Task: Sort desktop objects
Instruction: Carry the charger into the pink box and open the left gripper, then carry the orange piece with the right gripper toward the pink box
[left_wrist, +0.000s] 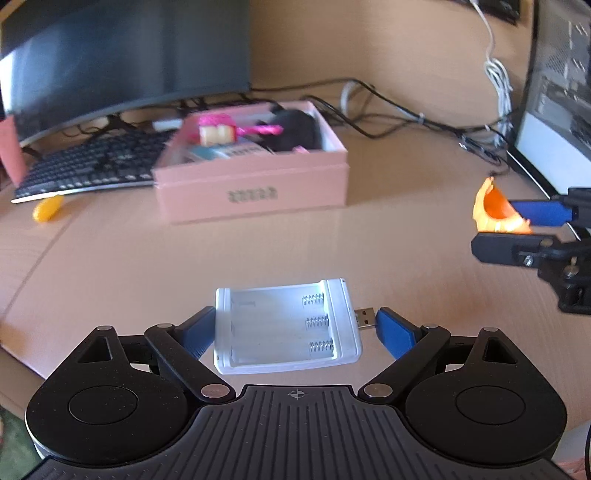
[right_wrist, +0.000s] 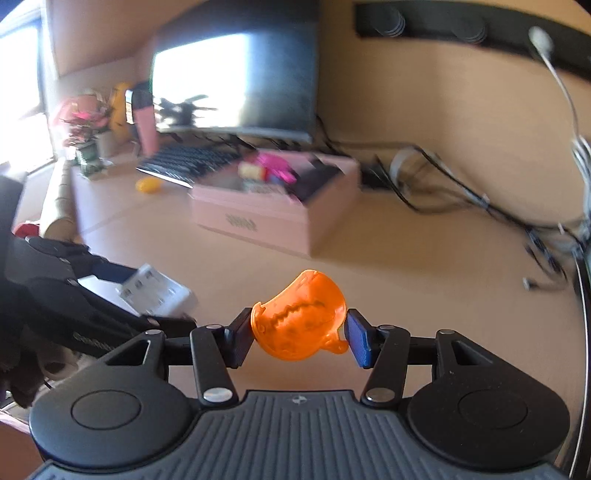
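Note:
A white battery charger (left_wrist: 284, 328) with empty spring slots and a USB plug on its right end sits between the blue pads of my left gripper (left_wrist: 295, 321). The left pad presses its side and the right pad meets the plug. In the right wrist view the charger (right_wrist: 155, 291) hangs above the desk in that gripper (right_wrist: 147, 295). My right gripper (right_wrist: 299, 332) is shut on an orange plastic shell-shaped piece (right_wrist: 299, 321), held off the desk. The left wrist view shows it (left_wrist: 493, 206) at far right. An open pink box (left_wrist: 251, 184) with pink and black items stands behind.
A black keyboard (left_wrist: 88, 166) and a dark monitor (left_wrist: 122, 55) stand at the back left. A small yellow object (left_wrist: 48, 208) lies before the keyboard. Cables (left_wrist: 406, 118) trail behind the box toward a computer case (left_wrist: 561, 110) at right. Light wooden desk (left_wrist: 110, 266) surrounds the box.

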